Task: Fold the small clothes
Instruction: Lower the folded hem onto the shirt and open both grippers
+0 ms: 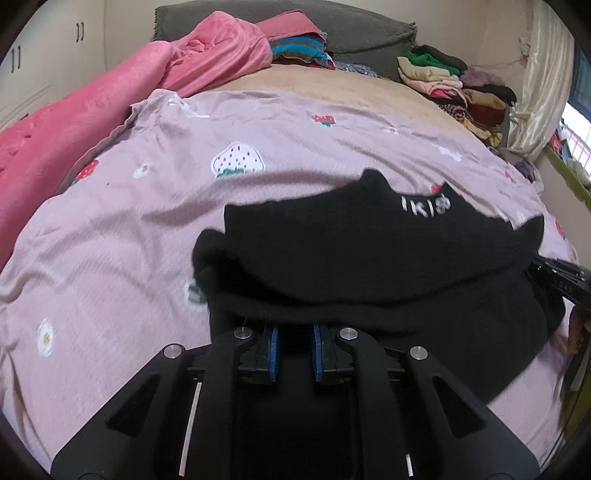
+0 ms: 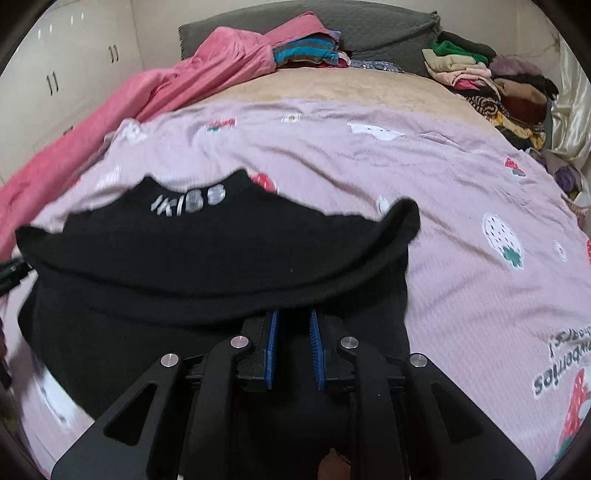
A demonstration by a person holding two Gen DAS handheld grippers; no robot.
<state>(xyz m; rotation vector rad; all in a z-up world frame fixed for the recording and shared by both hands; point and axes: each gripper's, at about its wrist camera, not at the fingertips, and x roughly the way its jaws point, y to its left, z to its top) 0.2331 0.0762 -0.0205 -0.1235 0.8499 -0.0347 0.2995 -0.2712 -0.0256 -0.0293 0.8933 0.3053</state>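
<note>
A small black garment (image 1: pixel 369 258) with white lettering at its collar hangs folded over above the pink strawberry-print sheet (image 1: pixel 147 240); it also shows in the right wrist view (image 2: pixel 203 258). My left gripper (image 1: pixel 294 332) is shut on the garment's lower left edge, with black cloth between its blue pads (image 1: pixel 273 350). My right gripper (image 2: pixel 294 325) is shut on the garment's lower right edge, with black cloth between its blue pads (image 2: pixel 272 347). The fingertips are hidden under the cloth. The right gripper also shows at the right edge of the left wrist view (image 1: pixel 557 278).
A pink blanket (image 1: pixel 92 110) lies along the left of the bed. A stack of folded clothes (image 1: pixel 454 85) sits at the far right by a cream curtain (image 1: pixel 535 92). Striped clothes (image 1: pixel 299 48) lean on a grey headboard cushion (image 1: pixel 369 33). White wardrobe doors (image 2: pixel 74 66) stand left.
</note>
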